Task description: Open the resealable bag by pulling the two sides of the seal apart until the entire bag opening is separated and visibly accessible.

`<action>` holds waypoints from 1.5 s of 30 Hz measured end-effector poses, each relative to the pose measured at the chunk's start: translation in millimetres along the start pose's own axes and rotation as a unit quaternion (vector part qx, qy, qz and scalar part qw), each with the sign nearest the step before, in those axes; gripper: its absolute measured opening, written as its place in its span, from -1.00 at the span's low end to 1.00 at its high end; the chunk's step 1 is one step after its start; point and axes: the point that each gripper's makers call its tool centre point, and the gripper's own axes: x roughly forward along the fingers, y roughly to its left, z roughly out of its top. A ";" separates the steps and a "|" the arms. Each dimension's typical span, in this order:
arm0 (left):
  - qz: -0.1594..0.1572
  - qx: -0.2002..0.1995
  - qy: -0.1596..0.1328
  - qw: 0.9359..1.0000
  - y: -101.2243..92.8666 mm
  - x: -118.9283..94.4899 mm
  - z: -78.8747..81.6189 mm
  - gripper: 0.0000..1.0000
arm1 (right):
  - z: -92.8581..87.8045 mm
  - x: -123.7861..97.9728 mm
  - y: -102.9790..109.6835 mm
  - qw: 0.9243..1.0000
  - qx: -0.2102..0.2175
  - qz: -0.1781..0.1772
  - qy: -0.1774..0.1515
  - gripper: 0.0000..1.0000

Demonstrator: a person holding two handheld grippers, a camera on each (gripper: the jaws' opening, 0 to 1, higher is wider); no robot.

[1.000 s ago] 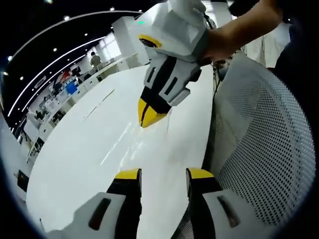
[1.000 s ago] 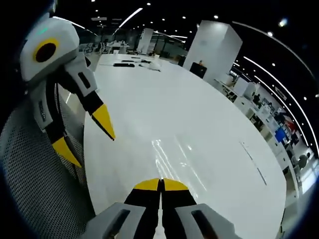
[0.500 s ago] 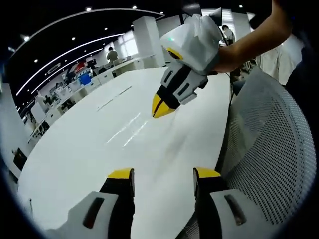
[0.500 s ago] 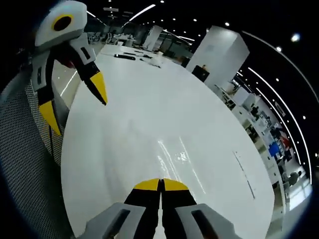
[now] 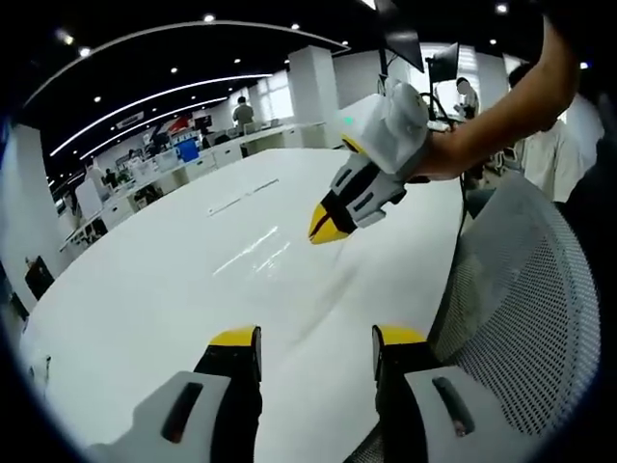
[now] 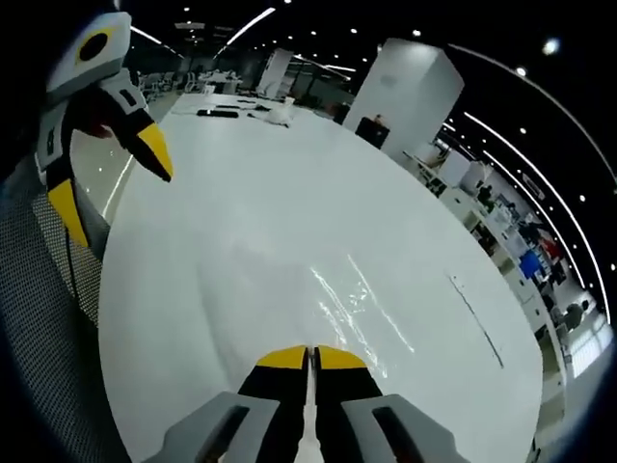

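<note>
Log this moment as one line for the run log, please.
left gripper: open, above white table | right gripper: shut, grip contents unclear | bag: clear sheen near right tips | mesh chair beside table

A clear film (image 6: 349, 311) on the white table (image 6: 289, 222) is glimpsed as glare streaks, its outline and seal too faint to be told. The mesh chair back (image 5: 525, 318) is cut off at the right of the left gripper view. Dark items (image 6: 220, 113) at the table's far end are too small to be identified.

A long white table (image 5: 174, 280) beside a white mesh chair (image 5: 521, 299), with office desks (image 6: 501, 212) beyond
</note>
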 end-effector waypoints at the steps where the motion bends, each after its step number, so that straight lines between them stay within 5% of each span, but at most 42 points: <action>1: 0.002 -0.001 -0.001 1.000 0.9 -0.6 0.4 -0.12 | -0.1 0.0 0.7 1.000 0.003 0.001 0.000 -1.00; 16: 0.035 -0.028 -0.021 0.999 8.6 -13.4 5.8 -0.11 | 0.5 -19.5 21.8 0.990 0.138 0.016 -0.028 -0.67; 29: 0.056 -0.076 -0.059 0.994 9.4 -28.3 9.7 -0.09 | -6.9 -83.1 34.3 0.975 0.210 -0.002 -0.066 -0.55; 38: 0.058 -0.099 -0.090 0.989 5.2 -36.8 17.8 0.02 | -12.0 -115.1 37.3 0.967 0.238 -0.020 -0.090 -0.03; 45: 0.035 -0.144 -0.115 0.982 -6.8 -40.3 22.1 0.09 | -37.9 -139.7 39.0 0.956 0.276 -0.053 -0.084 0.25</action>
